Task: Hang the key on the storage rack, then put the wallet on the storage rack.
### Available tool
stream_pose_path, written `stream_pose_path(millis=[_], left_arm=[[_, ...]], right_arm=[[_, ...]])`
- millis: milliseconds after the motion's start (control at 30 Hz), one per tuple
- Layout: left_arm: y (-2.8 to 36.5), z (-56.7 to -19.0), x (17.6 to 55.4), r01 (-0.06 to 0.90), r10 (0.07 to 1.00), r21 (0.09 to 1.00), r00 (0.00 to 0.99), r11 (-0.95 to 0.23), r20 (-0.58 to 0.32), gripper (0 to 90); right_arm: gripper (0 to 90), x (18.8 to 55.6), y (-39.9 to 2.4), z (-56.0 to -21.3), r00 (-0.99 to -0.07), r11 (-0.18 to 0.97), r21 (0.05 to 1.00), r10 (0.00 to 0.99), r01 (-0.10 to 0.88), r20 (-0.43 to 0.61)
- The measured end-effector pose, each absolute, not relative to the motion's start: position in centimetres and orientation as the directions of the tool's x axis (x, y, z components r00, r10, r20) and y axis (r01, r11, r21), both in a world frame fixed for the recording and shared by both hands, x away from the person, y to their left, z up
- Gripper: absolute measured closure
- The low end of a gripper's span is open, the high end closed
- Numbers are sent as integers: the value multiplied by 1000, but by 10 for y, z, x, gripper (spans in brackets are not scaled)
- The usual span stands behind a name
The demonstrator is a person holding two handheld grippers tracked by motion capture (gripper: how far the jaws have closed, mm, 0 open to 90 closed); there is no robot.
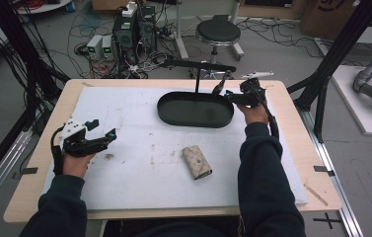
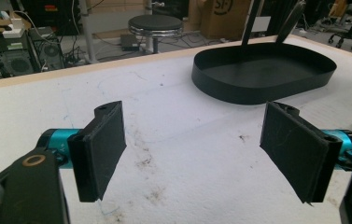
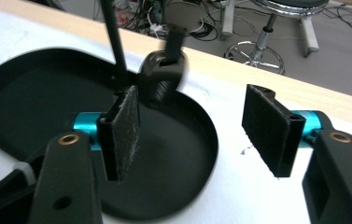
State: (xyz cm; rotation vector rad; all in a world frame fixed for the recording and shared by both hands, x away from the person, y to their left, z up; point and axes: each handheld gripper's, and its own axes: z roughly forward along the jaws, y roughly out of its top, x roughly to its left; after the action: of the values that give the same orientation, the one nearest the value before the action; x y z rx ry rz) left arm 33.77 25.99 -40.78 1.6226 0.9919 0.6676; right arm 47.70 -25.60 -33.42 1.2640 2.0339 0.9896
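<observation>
A black oval tray (image 1: 173,116) lies at the back middle of the white mat, with a thin upright post (image 1: 197,81) rising from it to a black crossbar (image 1: 198,64). My right gripper (image 1: 226,95) sits at the tray's right end, its jaws open over the rim (image 3: 192,107). A black rounded object on a strap (image 3: 164,77), blurred, hangs just beyond the pads and touches neither. My left gripper (image 1: 103,128) rests at the mat's left side, open and empty (image 2: 192,135). A beige key pouch (image 1: 197,162) lies near the mat's middle front.
The white mat (image 1: 139,123) covers a wooden table (image 1: 50,128). Behind the table stand a round stool (image 1: 217,32), computer boxes (image 1: 134,29) and loose cables. A black frame post (image 1: 341,44) rises at the right.
</observation>
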Motion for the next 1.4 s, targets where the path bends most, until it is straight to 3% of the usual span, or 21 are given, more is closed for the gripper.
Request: stream_pose_path(millis=[100,200,333,800,1400], left_arm=[[260,-408,338,268,866,960,497,-84,-63,221],[260,-408,337,266,867,961,494,-78,-67,221],[260,-407,337,266,868,961,493,-81,-63,221],[258,-406,336,263,870,961,489,-89,-54,221],[260,-407,336,265,869,960,491,-85,-59,221]], right_arm=[[355,462,-263,-331,-429,303,844,898,442,-98],[259,442,-285,-326,-450,292,838,891,461,-62],[211,417,-300,-335,-476,291,852,878,436,-56],[211,370,-289,-366,-534,381,844,834,376,-139],[211,352,-260,-387,-584,383,839,806,386,-99]])
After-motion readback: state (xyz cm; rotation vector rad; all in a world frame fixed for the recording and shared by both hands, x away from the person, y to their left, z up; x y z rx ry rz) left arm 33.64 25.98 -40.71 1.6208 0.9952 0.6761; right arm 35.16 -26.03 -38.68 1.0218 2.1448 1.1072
